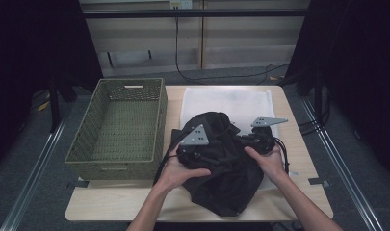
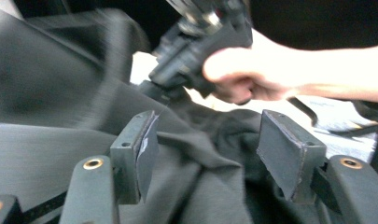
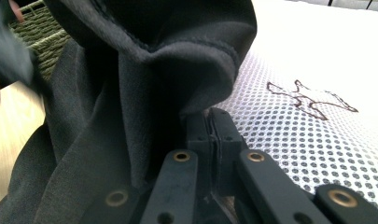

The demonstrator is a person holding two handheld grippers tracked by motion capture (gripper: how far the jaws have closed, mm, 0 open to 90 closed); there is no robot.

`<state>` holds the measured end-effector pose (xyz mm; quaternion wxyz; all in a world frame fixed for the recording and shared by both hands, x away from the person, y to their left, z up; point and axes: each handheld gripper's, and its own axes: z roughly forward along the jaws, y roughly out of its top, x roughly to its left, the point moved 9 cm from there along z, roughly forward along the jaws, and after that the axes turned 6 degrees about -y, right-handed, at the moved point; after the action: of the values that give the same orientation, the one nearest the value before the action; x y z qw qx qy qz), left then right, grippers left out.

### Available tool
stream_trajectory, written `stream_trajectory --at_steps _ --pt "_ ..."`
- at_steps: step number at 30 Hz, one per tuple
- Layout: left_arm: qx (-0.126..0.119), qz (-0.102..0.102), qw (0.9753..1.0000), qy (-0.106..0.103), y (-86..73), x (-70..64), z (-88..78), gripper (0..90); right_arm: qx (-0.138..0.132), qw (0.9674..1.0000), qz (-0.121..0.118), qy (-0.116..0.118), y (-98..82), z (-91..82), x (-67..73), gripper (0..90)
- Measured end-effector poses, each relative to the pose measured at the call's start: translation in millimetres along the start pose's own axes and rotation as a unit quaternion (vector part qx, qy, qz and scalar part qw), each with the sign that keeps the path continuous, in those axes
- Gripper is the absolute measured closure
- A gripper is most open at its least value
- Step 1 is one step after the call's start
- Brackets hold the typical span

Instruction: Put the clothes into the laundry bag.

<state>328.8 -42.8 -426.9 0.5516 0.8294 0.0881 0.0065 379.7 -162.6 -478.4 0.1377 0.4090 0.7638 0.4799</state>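
A crumpled black garment [image 1: 221, 173] lies on the table's near middle, partly over a white mesh cloth [image 1: 226, 101]. My left gripper [image 1: 208, 154] is at the garment's left side. In the left gripper view its jaws stand open [image 2: 205, 135] over folds of the dark fabric [image 2: 196, 186], and the pads [image 2: 147, 154] do not press on it. My right gripper [image 1: 254, 140] is at the garment's right side, shut [image 3: 209, 116] on an edge of the black cloth [image 3: 130, 93] above the mesh cloth [image 3: 294, 135]. The right gripper [image 2: 196, 46] and the hand holding it show beyond the left jaws.
An olive woven basket [image 1: 115, 166] stands at the table's left and is partly seen behind the garment [image 3: 42, 42]. A dark embroidered mark [image 3: 312, 100] sits on the mesh. The wooden tabletop [image 1: 115, 202] is bare at the front left. Cables run on the floor beyond.
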Motion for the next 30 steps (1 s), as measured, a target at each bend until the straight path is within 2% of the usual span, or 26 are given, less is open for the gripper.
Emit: stream_trajectory --at_steps 1,2,3,4,5,6,7,8,9,10,12,14,15,16,17,18,21,22,23,24,25,26,27,28,29,30 --pt "-0.014 0.004 0.9998 0.014 4.1 5.1 -7.2 37.1 0.000 1.0000 0.002 -0.001 0.2 -0.2 0.4 88.5" --pt "-0.033 0.001 0.9993 0.018 7.9 9.8 -13.3 37.4 0.000 1.0000 0.001 0.000 0.5 -0.4 0.3 88.5" --pt "-0.042 -0.001 0.9987 0.028 9.4 17.1 -18.3 36.7 0.000 1.0000 0.001 -0.001 0.7 -0.6 0.3 88.5" --pt "-0.036 -0.008 0.9982 0.048 7.5 27.1 -21.9 29.8 -0.001 1.0000 0.002 0.000 0.8 -0.7 0.2 88.5" --pt "-0.028 -0.017 0.9975 0.063 4.2 36.8 -23.2 29.8 -0.001 1.0000 0.002 0.000 0.8 -0.7 0.2 88.5" --pt "-0.012 -0.046 0.9959 0.077 -5.2 52.4 -21.8 20.2 -0.001 1.0000 0.001 0.000 0.9 -0.6 0.1 88.5" --pt "-0.012 -0.046 0.9959 0.077 -5.2 52.4 -21.8 17.8 -0.001 1.0000 0.003 0.000 0.9 -0.7 0.2 88.5" --pt "0.009 -0.061 0.9934 0.096 -15.3 63.9 -18.0 15.8 0.000 1.0000 0.002 0.001 0.9 -0.7 0.0 88.5" --pt "0.009 -0.061 0.9934 0.096 -15.3 63.9 -18.0 13.4 0.000 1.0000 0.002 0.001 0.9 -0.7 0.0 88.5" --pt "0.034 -0.067 0.9904 0.116 -26.0 71.1 -12.4 12.3 -0.001 1.0000 0.004 0.001 1.1 -0.8 -0.2 88.5" --pt "0.040 -0.070 0.9909 0.108 -30.9 72.3 -8.6 8.3 -0.001 1.0000 0.001 0.001 1.2 -1.2 -0.5 88.5" --pt "0.062 -0.090 0.9890 0.099 -47.8 76.5 1.7 5.6 -0.002 1.0000 0.002 -0.001 1.7 -1.6 -0.5 88.5" --pt "0.062 -0.090 0.9890 0.099 -47.8 76.5 1.7 3.5 -0.002 1.0000 0.002 -0.001 1.7 -1.6 -0.5 88.5" --pt "0.074 -0.104 0.9882 0.084 -59.6 76.3 10.5 3.1 -0.003 1.0000 0.004 -0.001 2.1 -1.8 -0.3 88.5" --pt "0.074 -0.104 0.9882 0.084 -59.6 76.3 10.5 0.6 -0.003 1.0000 0.004 -0.001 2.2 -1.8 -0.2 88.5" --pt "0.083 -0.110 0.9869 0.085 -65.2 76.7 14.3 0.0 -0.003 1.0000 0.004 -0.001 2.3 -1.7 -0.1 88.5" --pt "0.084 -0.112 0.9879 0.066 -75.5 73.0 26.5 0.0 -0.003 1.0000 0.003 -0.001 2.7 -1.5 0.1 88.5" --pt "0.091 -0.116 0.9872 0.062 -79.9 72.5 30.0 0.0 -0.003 1.0000 0.002 0.000 3.1 -1.4 0.2 88.5" --pt "0.103 -0.123 0.9854 0.057 -85.6 72.8 34.4 0.0 -0.003 1.0000 0.002 0.000 3.1 -1.4 0.2 88.5" --pt "0.114 -0.130 0.9837 0.051 -92.0 72.7 39.4 2.4 -0.002 1.0000 0.001 0.001 3.2 -1.1 0.7 88.5" --pt "0.125 -0.128 0.9824 0.052 -98.9 73.4 44.3 2.4 -0.002 1.0000 0.001 0.001 3.2 -1.1 0.7 88.5" --pt "0.134 -0.134 0.9811 0.039 -106.4 71.9 51.0 13.2 0.000 1.0000 0.001 0.000 2.7 0.0 2.3 88.4" --pt "0.134 -0.134 0.9811 0.039 -106.4 71.9 51.0 16.8 0.000 1.0000 0.001 0.000 2.7 0.0 2.3 88.4" --pt "0.124 -0.132 0.9829 0.033 -105.7 71.4 51.9 16.8 0.001 1.0000 -0.002 0.000 2.4 0.4 3.2 88.5" --pt "0.127 -0.126 0.9834 0.030 -104.9 70.0 50.0 26.8 0.001 1.0000 -0.003 0.001 2.5 0.6 3.8 88.5" --pt "0.116 -0.119 0.9855 0.033 -100.9 70.0 44.5 48.6 -0.001 1.0000 -0.002 0.001 3.8 0.6 3.2 88.5"
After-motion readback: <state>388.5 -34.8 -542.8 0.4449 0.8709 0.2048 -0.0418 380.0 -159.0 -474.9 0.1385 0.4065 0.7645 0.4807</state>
